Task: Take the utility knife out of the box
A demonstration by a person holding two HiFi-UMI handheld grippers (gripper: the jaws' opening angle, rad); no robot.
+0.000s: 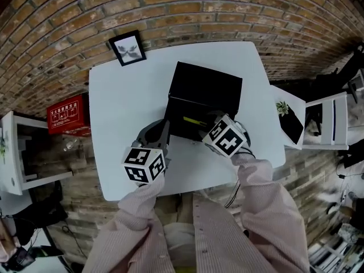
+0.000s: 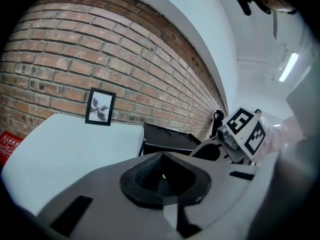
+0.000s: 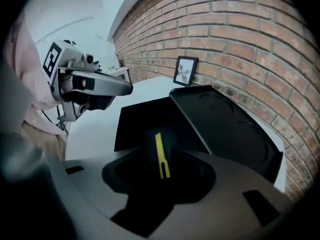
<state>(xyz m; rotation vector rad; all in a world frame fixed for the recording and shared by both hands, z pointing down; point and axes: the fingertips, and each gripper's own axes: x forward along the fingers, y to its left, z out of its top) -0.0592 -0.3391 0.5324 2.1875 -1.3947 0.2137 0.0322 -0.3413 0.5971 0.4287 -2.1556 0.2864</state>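
Note:
An open black box [image 1: 196, 104] stands mid-table with its lid [image 1: 207, 84] tilted back. A thin yellow utility knife [image 1: 193, 120] lies flat inside on the black lining. In the right gripper view the knife [image 3: 160, 156] shows just beyond the jaws, apart from them. My right gripper [image 1: 211, 127] hovers over the box's front right, jaws shut and empty [image 3: 162, 184]. By the box's front left corner my left gripper [image 1: 161, 133] is shut too, holding nothing [image 2: 162, 176]. In the left gripper view, the box [image 2: 167, 141] sits ahead, the right gripper [image 2: 235, 139] beside it.
The white table [image 1: 125, 95] stands against a brick wall. A small framed picture [image 1: 127, 48] leans at its far left corner. A red box [image 1: 67, 114] and white shelf [image 1: 17, 152] sit left on the floor; a white chair [image 1: 330, 121] stands right.

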